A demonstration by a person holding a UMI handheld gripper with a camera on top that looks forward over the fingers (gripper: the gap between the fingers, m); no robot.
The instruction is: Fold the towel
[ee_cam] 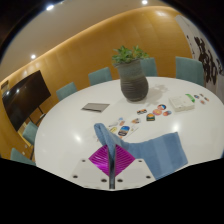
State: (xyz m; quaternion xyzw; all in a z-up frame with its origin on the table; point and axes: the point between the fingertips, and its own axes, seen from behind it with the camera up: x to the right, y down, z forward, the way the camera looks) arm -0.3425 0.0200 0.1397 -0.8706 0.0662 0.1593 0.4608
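A light blue towel point(160, 155) lies on the white round table point(70, 135), just ahead and to the right of my fingers. One narrow part of it runs up to the left, and its edge passes between my fingers. My gripper point(110, 150) is shut on the towel, with the magenta pads point(100, 160) pressed together on the cloth at the table's near edge. The part of the towel inside the fingers is hidden.
A potted plant point(133, 75) stands mid-table. A flat grey tablet point(95, 107) lies left of it. Several small items point(140, 118) and a white box point(183, 101) lie beyond the towel. Teal chairs point(100, 75) ring the table. A dark screen point(25, 95) hangs on the left wall.
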